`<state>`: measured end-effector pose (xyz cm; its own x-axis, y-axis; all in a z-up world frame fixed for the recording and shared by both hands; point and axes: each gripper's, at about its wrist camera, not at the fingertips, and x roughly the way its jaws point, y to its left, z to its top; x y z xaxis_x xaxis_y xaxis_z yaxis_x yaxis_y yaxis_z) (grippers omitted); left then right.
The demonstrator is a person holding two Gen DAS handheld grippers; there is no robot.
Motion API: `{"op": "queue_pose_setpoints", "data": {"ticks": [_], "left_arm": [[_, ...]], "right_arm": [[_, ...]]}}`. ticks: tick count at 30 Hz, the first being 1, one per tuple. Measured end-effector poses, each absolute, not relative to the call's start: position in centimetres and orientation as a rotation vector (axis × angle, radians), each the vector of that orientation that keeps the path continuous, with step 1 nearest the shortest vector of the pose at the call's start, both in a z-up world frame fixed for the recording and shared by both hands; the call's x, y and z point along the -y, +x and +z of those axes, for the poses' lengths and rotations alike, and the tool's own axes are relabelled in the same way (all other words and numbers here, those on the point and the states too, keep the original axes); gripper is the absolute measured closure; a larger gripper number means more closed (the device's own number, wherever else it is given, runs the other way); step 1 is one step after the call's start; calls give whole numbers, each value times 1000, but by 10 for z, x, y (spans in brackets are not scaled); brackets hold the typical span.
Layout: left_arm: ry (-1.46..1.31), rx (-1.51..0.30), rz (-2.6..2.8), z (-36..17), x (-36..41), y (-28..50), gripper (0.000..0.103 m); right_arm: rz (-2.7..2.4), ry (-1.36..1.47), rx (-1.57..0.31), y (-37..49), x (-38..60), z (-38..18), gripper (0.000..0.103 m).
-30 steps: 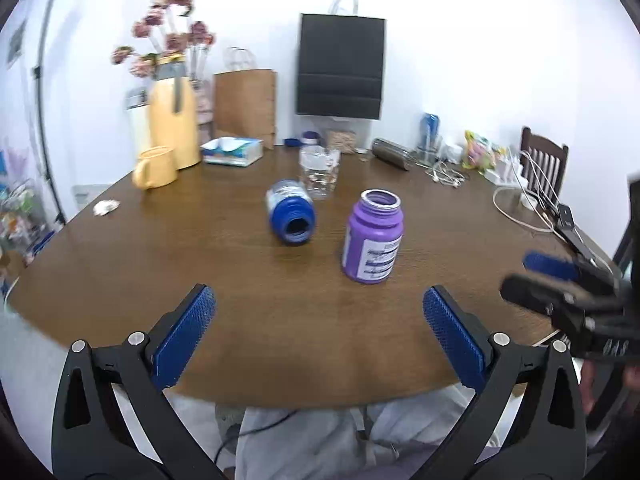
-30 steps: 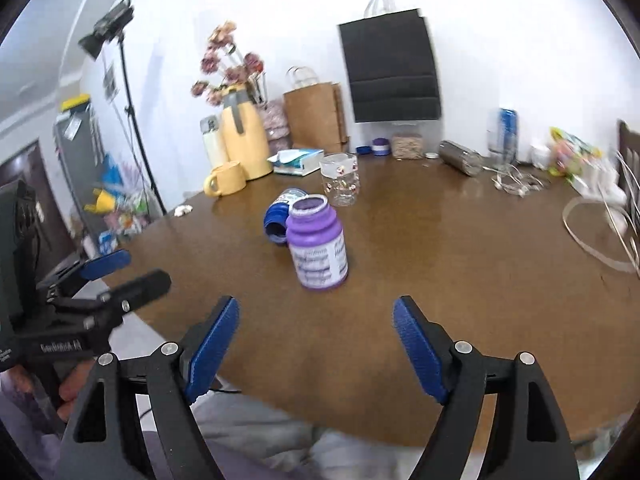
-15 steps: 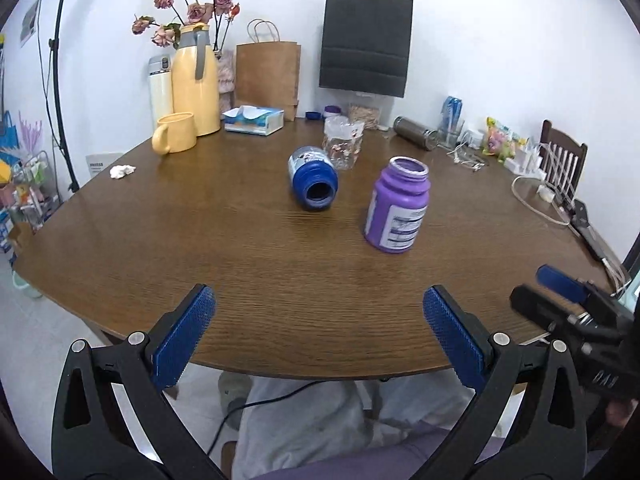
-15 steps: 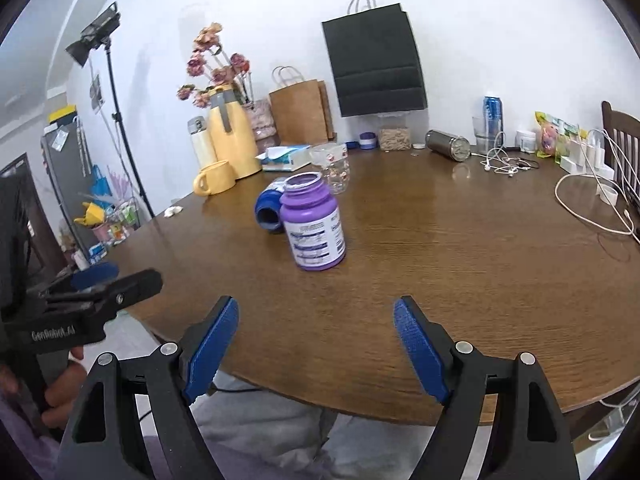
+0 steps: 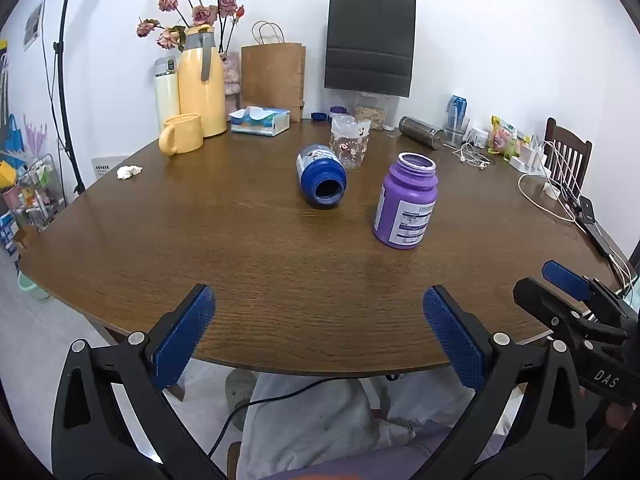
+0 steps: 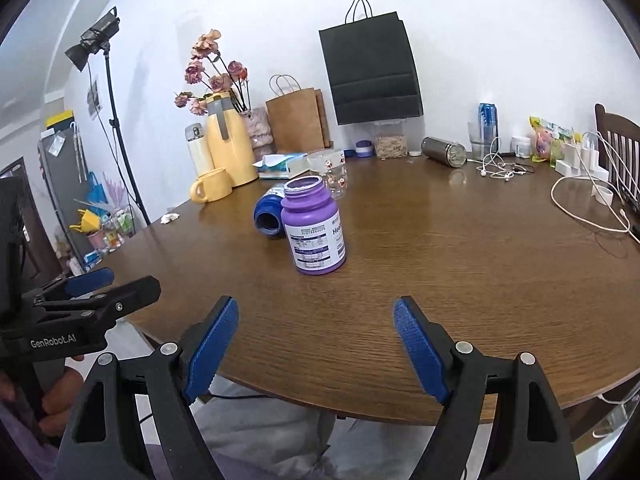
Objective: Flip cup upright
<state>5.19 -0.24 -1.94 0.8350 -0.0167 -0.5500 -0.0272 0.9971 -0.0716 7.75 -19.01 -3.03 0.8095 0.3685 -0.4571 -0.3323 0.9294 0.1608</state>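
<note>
Over the table edge (image 5: 280,360), each hand-held gripper (image 5: 318,330) (image 6: 316,344) gapes wide, empty.

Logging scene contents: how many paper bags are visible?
2: a brown paper bag standing at the table's far edge, and a black paper bag against the wall, right of it.

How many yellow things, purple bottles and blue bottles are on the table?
Yellow things: 2, the yellow jug and the yellow mug
Purple bottles: 1, the purple bottle standing up
Blue bottles: 1, the blue bottle lying on its side
Total: 4
</note>
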Motion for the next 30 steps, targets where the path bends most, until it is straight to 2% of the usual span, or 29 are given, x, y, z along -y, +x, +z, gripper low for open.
{"op": "queue_pose_setpoints", "data": {"ticks": [30], "left_arm": [[-56,-566,29,-14,5,47,0]], "right_arm": [[369,72,-509,71,192,-31,19]]}}
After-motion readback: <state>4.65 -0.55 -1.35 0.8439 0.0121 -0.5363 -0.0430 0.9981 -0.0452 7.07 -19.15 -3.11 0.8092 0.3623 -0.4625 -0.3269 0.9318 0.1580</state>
